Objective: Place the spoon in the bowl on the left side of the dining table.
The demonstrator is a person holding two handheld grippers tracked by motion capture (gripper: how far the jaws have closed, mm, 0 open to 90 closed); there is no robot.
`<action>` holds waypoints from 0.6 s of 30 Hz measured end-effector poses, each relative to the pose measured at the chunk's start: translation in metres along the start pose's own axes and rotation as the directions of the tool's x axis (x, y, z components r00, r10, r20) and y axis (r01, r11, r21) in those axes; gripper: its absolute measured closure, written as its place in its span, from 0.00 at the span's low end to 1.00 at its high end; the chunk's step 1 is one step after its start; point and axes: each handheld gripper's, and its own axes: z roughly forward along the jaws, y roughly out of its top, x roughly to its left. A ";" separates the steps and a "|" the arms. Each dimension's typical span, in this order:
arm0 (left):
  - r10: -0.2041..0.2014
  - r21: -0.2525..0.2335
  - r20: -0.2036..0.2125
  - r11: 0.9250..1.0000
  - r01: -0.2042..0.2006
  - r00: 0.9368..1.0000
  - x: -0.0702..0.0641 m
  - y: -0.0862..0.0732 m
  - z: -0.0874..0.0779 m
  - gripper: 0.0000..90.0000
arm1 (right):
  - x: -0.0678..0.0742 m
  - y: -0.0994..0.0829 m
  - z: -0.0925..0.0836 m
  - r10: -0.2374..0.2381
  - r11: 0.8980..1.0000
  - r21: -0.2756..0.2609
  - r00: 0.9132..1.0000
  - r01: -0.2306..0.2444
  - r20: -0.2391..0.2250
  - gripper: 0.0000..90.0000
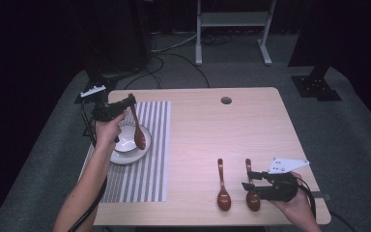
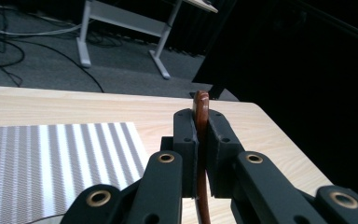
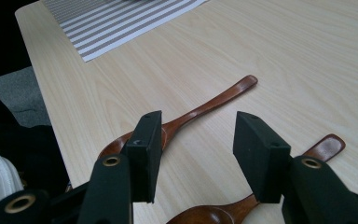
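Left gripper [image 1: 125, 104] gripping spoon [image 1: 138, 130], handle end [image 2: 200, 100] hidden between jaws

high cam overhead, faces fwd-down; gripper cams close, share table [image 1: 198, 130].

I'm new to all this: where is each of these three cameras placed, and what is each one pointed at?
High view: fixed above the person's side, looking forward and down on the table; forearms, left gripper and right gripper show.
Left gripper view: rides the left gripper, looking across the striped placemat to the far edge; its jaws clamp a wooden spoon.
Right gripper view: rides the right gripper, looking down between open jaws at two wooden spoons.
Shared: the placemat appears in all three views.
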 end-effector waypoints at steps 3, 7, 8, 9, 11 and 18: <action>-0.002 -0.009 -0.016 1.000 0.002 1.000 0.005 0.002 -0.004 0.93 | 0.000 0.000 -0.001 0.001 1.000 0.003 1.000 -0.001 0.003 0.57; -0.014 -0.022 -0.032 1.000 0.013 0.999 0.013 0.004 -0.007 0.93 | 0.000 0.000 -0.001 0.001 1.000 0.006 1.000 -0.001 0.005 0.57; -0.018 -0.024 -0.036 1.000 0.017 0.999 0.015 0.004 -0.007 0.93 | 0.000 0.000 -0.001 0.000 1.000 0.006 1.000 0.000 0.006 0.57; -0.022 -0.022 -0.046 1.000 0.021 0.999 0.017 0.003 -0.007 0.93 | 0.000 0.000 -0.001 -0.001 1.000 0.006 1.000 0.001 0.007 0.57; -0.033 -0.023 -0.057 0.999 0.032 0.998 0.022 0.002 -0.007 0.93 | 0.000 0.001 -0.001 -0.003 1.000 0.006 1.000 0.003 0.007 0.57; -0.074 -0.036 -0.073 0.997 0.072 0.995 0.038 0.000 -0.010 0.93 | -0.001 0.000 -0.002 0.003 1.000 0.006 1.000 -0.003 0.011 0.57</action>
